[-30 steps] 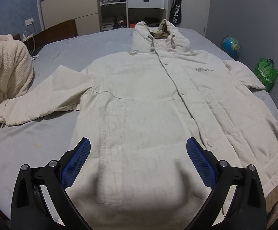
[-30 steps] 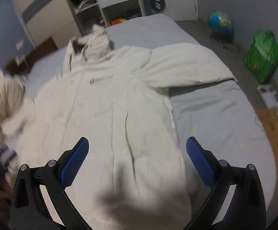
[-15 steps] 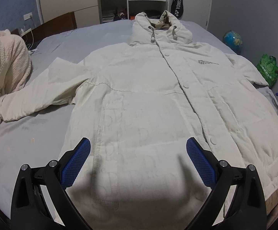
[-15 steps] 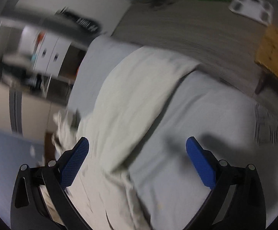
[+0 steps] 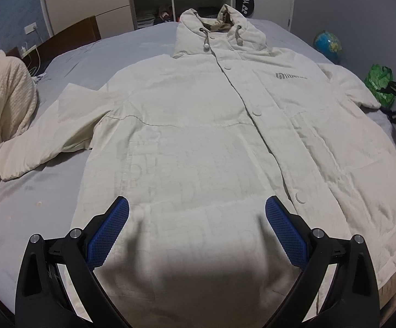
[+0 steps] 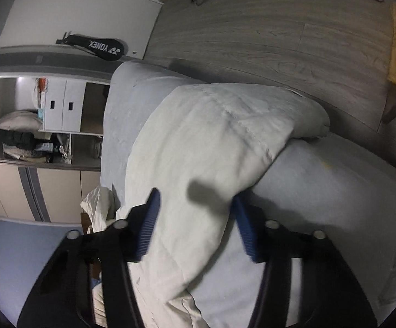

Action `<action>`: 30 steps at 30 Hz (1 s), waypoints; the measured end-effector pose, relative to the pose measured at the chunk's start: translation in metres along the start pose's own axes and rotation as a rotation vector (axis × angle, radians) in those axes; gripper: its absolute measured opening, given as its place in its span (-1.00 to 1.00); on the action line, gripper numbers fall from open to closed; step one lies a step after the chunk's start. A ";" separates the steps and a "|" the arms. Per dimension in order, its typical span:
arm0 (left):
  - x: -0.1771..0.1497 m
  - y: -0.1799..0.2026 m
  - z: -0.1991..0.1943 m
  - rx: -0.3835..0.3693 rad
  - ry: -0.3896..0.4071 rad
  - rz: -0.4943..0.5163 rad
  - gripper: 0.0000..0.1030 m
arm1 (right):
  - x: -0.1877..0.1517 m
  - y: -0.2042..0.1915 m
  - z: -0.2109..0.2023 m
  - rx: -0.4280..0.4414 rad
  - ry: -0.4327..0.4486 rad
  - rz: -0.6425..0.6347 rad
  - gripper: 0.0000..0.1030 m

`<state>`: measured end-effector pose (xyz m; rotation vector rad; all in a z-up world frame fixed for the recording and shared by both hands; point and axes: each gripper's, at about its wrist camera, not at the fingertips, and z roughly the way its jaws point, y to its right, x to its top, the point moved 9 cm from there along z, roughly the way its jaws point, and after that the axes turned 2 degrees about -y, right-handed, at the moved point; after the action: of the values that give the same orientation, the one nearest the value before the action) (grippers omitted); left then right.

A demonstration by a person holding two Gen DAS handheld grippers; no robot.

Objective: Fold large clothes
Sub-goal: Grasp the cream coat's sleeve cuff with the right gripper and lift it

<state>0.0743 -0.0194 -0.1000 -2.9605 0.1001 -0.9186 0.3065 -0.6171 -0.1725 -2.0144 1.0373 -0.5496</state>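
A cream cable-knit blanket (image 5: 3, 114) is heaped at the left edge of the grey-sheeted bed (image 5: 28, 199), and a blue globe (image 5: 328, 44) and a green shopping bag (image 5: 379, 80) sit on the floor past the far side. The big cream padded hooded coat (image 5: 198, 136) lies spread flat, front up. The left gripper (image 5: 197, 231) hovers wide apart over the hem, holding nothing. The right gripper (image 6: 195, 225), rolled sideways, has just been closing, with the coat's sleeve (image 6: 211, 147) between its blue pads (image 6: 148, 227); a firm pinch can't be confirmed.

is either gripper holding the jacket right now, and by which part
The right gripper, jaws just closing, straddles the jacket's sleeve; a firm hold cannot be told. The left gripper holds nothing.
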 end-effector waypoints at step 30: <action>0.009 -0.008 -0.011 -0.073 0.069 -0.083 0.87 | -0.061 -0.148 -0.023 0.318 0.064 -0.127 -0.94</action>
<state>0.0763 -0.0126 -0.0855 -3.0211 0.0132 -1.0497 0.3273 -0.5245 -0.0412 -1.7968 0.8048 -0.7979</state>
